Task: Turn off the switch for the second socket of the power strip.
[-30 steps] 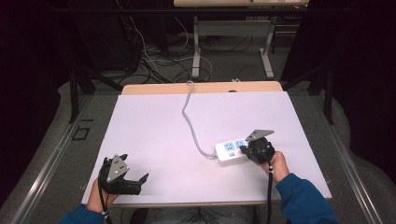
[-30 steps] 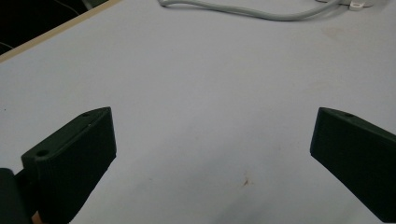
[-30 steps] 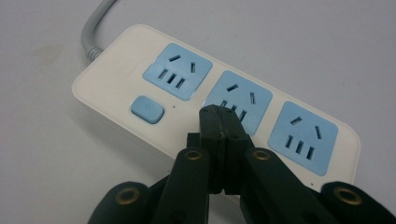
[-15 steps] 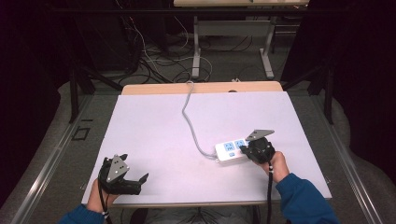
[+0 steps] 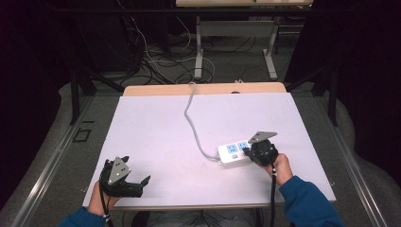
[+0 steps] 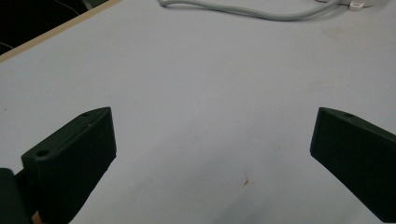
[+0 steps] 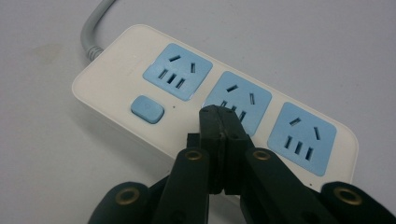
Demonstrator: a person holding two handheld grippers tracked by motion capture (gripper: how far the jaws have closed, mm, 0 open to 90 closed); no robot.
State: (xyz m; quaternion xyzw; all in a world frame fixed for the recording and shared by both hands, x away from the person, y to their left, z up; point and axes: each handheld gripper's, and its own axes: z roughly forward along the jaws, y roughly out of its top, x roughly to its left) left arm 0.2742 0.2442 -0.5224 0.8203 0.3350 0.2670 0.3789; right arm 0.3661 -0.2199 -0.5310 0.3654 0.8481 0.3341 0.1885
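Two tools are in play, and the work belongs to the right tool (image 7: 219, 116), whose jaws are pressed together with nothing between them, the joined tips poised over the white power strip (image 5: 234, 153). That strip lies on the right half of the pale counter (image 5: 156, 137), near the front edge, with its grey cord (image 5: 191, 118) curling away toward the far side. In the right gripper view the tips sit at the near edge of the middle blue socket (image 7: 238, 100), just to the right of the small blue switch (image 7: 147, 108); whether they touch the plastic cannot be told.

My reading is that the switch is the target, pressed with the closed tips used as one blunt finger. To do that well, I would slide the tips sideways until they are centred on the button instead of the socket face, keep the jaws shut so they do not splay, then push straight down and briefly. A slanted push would likely skid the light strip across the smooth counter, and straying tips could catch in a socket slot.

The left tool (image 5: 124, 178) stands with its jaws wide apart and empty, low over the front left of the counter, well apart from the strip. It could steady the strip's cord end if the body shifts
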